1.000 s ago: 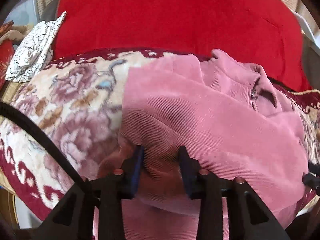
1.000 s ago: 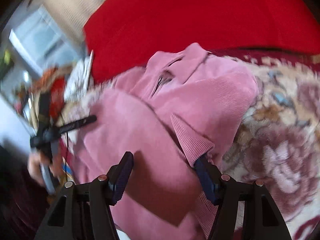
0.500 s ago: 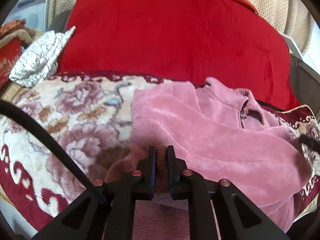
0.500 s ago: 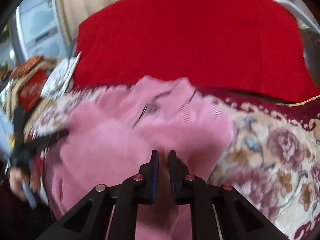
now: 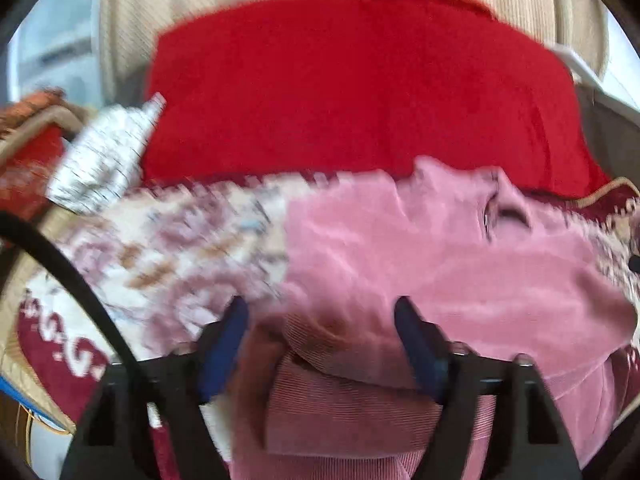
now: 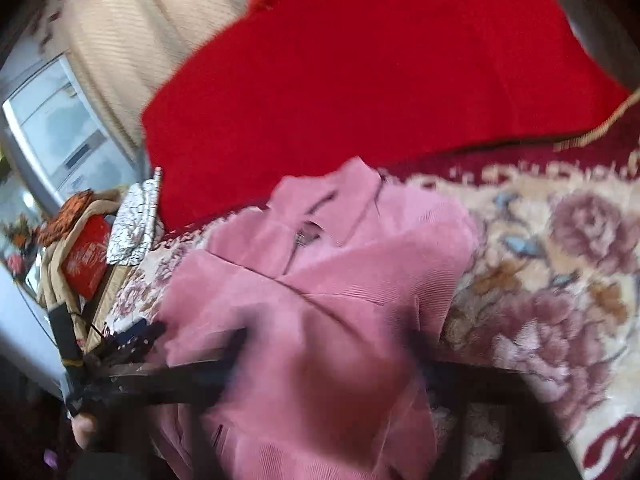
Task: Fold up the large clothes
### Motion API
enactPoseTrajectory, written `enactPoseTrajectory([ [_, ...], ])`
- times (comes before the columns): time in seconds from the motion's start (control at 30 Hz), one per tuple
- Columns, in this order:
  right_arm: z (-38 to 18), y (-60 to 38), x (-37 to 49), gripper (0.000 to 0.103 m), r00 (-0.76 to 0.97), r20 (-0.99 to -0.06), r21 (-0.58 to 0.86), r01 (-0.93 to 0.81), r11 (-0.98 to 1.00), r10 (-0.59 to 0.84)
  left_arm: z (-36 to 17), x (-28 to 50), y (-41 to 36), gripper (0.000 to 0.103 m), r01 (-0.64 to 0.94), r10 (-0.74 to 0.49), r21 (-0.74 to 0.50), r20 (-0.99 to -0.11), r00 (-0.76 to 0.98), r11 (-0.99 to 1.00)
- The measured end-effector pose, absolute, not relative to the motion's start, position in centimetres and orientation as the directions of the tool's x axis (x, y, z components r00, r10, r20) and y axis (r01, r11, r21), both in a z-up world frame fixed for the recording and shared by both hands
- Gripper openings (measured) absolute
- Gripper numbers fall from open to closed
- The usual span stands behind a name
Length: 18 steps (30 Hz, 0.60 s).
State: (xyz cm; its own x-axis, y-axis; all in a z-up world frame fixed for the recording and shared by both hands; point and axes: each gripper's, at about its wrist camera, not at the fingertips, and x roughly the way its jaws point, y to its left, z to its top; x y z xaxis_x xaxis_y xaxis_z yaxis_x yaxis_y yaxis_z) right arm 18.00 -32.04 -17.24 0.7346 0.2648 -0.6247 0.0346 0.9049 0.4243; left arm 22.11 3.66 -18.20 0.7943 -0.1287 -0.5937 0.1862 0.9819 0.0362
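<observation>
A pink corduroy jacket [image 5: 440, 264] lies on a floral bedspread [image 5: 172, 248] with a cream ground, mauve roses and a dark red border. The garment is partly folded: its collar [image 6: 340, 204] and zip opening point toward a large red quilt [image 5: 352, 92] that lies beyond the bedspread, and folded layers run across the body. In the right wrist view the jacket occupies the centre, with bare bedspread to its right.

Left claw [image 5: 320, 316]: the jaws are opening. The blue fingertips [image 5: 236, 316] stand wide apart, one over the bedspread at the jacket's left edge, the other over the pink fabric. A rumpled fold of the jacket lies between them, but the pads do not press on it; the claw is released. The frame is motion-blurred.

Right claw [image 6: 324, 340]: the jaws are opening and appear as dark, heavily blurred streaks spread wide over the lower part of the jacket. Fabric lies between them with no pad visibly pressing on it; the claw is released.

In the right wrist view, the left claw's body shows at the lower left edge, with the person's hand [image 6: 82, 426] under it. A black cable [image 5: 68, 280] crosses the left wrist view at the left.

A white crackle-patterned cloth [image 5: 104, 156] lies folded at the quilt's left end, beside a red box [image 6: 86, 258]. A beige ribbed curtain [image 5: 224, 8] hangs behind the quilt.
</observation>
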Motion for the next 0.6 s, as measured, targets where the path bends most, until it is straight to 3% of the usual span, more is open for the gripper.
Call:
enactPoseTrajectory([
  [0.07,-16.1,-31.4,15.9,0.099,0.783,-0.563,0.418,-0.005,0.908,0.264,-17.2,20.8,3.5,0.08,0.194,-0.141,0.04,-0.546,0.826,0.98],
  [0.13,-15.8,-30.5,15.5,0.098,0.77,-0.579,0.39,-0.028,0.92,0.269,-17.0,20.1,2.8,0.082,0.199,-0.128,0.081,-0.526,0.841,0.977],
  [0.2,-16.0,-29.5,14.9,0.081,0.763,-0.588,0.372,-0.041,0.927,0.269,-17.5,20.1,1.8,0.082,0.219,-0.117,0.127,-0.541,0.833,0.968],
  [0.27,-16.9,-28.6,15.2,0.048,0.734,-0.627,0.333,-0.05,0.942,0.261,-18.3,20.6,1.1,0.082,0.223,-0.101,0.146,-0.575,0.812,0.964],
  [0.33,-18.5,-27.9,15.9,0.036,0.7,-0.664,0.323,-0.05,0.945,0.264,-20.0,21.8,0.5,0.082,0.223,-0.073,0.148,-0.656,0.751,0.964],
  [0.43,-21.8,-27.8,17.6,0.036,0.616,-0.747,0.32,0.002,0.947,0.251,-23.4,24.2,0.5,0.083,0.212,-0.045,0.106,-0.796,0.603,0.972],
  [0.6,-21.6,-28.1,17.9,0.04,0.636,-0.719,0.357,-0.009,0.934,0.281,-22.5,24.1,1.0,0.083,0.187,-0.076,0.055,-0.778,0.624,0.981],
])
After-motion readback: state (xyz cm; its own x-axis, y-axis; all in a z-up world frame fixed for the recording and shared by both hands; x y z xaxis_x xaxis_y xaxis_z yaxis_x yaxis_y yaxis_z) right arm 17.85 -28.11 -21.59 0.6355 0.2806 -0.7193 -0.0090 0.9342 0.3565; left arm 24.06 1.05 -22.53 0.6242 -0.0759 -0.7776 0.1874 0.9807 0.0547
